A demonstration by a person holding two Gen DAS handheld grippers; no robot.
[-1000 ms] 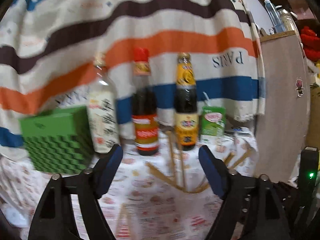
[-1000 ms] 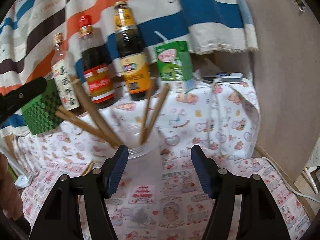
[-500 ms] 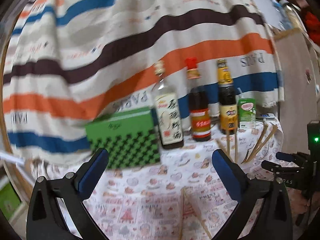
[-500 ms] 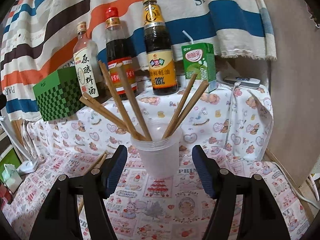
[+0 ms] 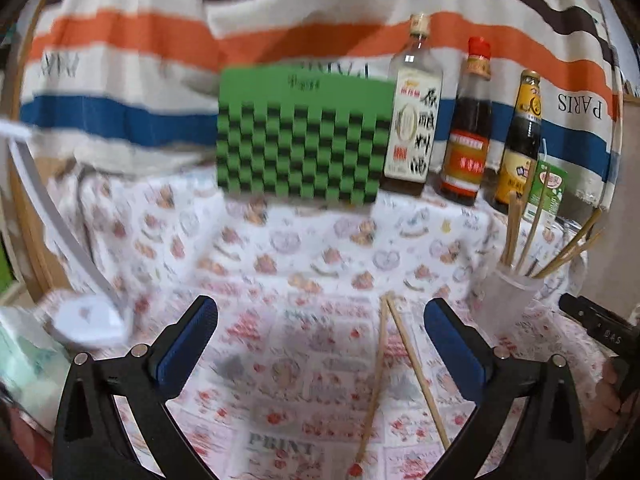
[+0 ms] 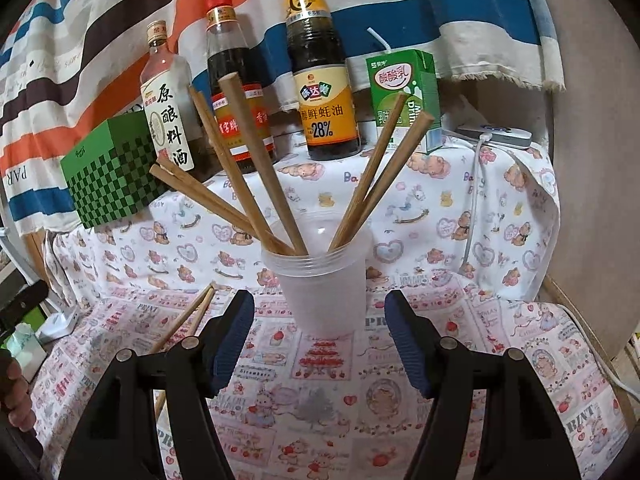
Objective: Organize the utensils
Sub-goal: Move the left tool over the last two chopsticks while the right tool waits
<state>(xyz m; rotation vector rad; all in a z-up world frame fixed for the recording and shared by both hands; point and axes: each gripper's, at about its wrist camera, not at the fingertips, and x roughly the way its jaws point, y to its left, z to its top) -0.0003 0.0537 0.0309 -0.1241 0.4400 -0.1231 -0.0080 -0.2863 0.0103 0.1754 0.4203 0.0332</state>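
Note:
A clear plastic cup (image 6: 324, 292) stands on the patterned tablecloth and holds several wooden chopsticks (image 6: 256, 168). My right gripper (image 6: 320, 340) is open and empty, just in front of the cup, its fingers either side of the base without touching. The cup also shows in the left wrist view (image 5: 510, 294) at the right. Two loose chopsticks (image 5: 400, 372) lie on the cloth, between the fingers of my left gripper (image 5: 320, 340), which is open and empty above them. They also show in the right wrist view (image 6: 184, 320) left of the cup.
Three sauce bottles (image 6: 320, 80) and a green drink carton (image 6: 404, 96) stand at the back. A green checkered box (image 5: 300, 132) sits left of them. A white lamp base (image 5: 88, 320) is at the left edge. A striped cloth hangs behind.
My left gripper has swung left and tilted down, so the loose chopsticks now lie between its fingers. My right gripper has moved closer to the cup.

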